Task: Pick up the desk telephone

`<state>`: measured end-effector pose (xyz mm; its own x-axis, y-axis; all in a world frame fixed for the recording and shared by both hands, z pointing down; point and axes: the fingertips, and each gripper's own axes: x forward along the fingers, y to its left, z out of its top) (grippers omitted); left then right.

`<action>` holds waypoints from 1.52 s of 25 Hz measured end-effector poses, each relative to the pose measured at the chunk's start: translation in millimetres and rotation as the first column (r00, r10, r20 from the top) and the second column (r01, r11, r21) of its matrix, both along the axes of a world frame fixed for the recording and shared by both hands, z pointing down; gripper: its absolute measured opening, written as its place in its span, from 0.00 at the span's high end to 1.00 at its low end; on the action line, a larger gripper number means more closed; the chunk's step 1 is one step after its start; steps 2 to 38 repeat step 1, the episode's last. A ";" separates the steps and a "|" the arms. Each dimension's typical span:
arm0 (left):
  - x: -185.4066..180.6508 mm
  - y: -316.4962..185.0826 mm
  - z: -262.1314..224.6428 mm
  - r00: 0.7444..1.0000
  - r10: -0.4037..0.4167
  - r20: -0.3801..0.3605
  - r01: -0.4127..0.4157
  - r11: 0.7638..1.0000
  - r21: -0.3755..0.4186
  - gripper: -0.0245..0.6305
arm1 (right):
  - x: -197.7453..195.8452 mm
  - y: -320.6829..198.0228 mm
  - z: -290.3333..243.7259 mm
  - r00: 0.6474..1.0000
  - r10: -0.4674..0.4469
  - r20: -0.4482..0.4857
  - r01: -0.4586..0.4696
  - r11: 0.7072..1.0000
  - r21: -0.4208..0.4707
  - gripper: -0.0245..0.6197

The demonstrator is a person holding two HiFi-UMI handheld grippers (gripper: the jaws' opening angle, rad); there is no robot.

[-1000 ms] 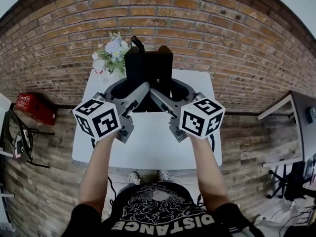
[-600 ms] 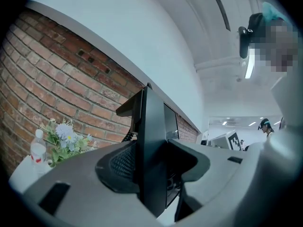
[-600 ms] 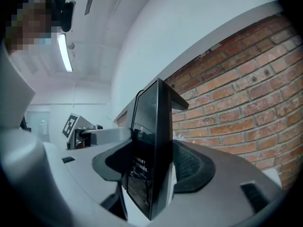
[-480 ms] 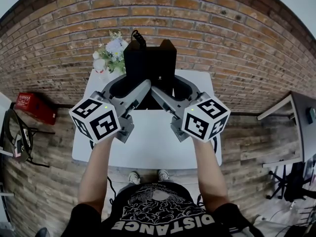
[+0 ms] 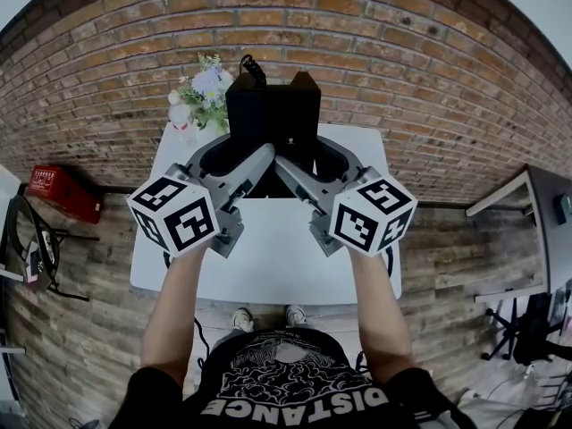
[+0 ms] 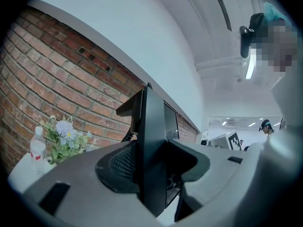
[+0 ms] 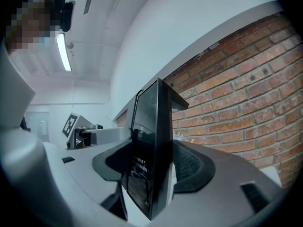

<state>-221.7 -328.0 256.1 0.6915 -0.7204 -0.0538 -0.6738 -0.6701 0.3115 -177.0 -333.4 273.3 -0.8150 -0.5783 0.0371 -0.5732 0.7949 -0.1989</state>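
I see the near half of the white table (image 5: 268,266) bare and open to pass over, while the black telephone (image 5: 273,114) fills the far middle, flowers (image 5: 204,92) and a bottle (image 5: 181,119) crowd the far left corner, and a brick wall (image 5: 402,79) closes the back.

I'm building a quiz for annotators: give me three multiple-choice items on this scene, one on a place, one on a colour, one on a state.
1. Where do the flowers stand? A. the table's far left corner; B. the floor; C. the table's near right corner.
2. What colour is the desk telephone? A. white; B. red; C. black.
3. How do the left gripper and right gripper stand? A. both open, empty; B. both clamped on the telephone; C. only the left grips.
Answers: A, the head view shows them there; C, its body is black in every view; B, each gripper view shows the jaws pressed on its sides.
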 end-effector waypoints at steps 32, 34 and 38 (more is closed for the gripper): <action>-0.1 0.4 0.7 1.000 0.001 0.000 -0.001 1.000 -0.001 0.66 | -0.1 0.4 0.7 1.000 0.001 0.000 -0.001 1.000 0.000 0.55; -0.1 0.4 0.7 1.000 0.001 0.000 -0.001 1.000 -0.001 0.66 | -0.1 0.4 0.7 1.000 0.001 0.000 -0.001 1.000 0.000 0.55; -0.1 0.4 0.7 1.000 0.001 0.000 -0.001 1.000 -0.001 0.66 | -0.1 0.4 0.7 1.000 0.001 0.000 -0.001 1.000 0.000 0.55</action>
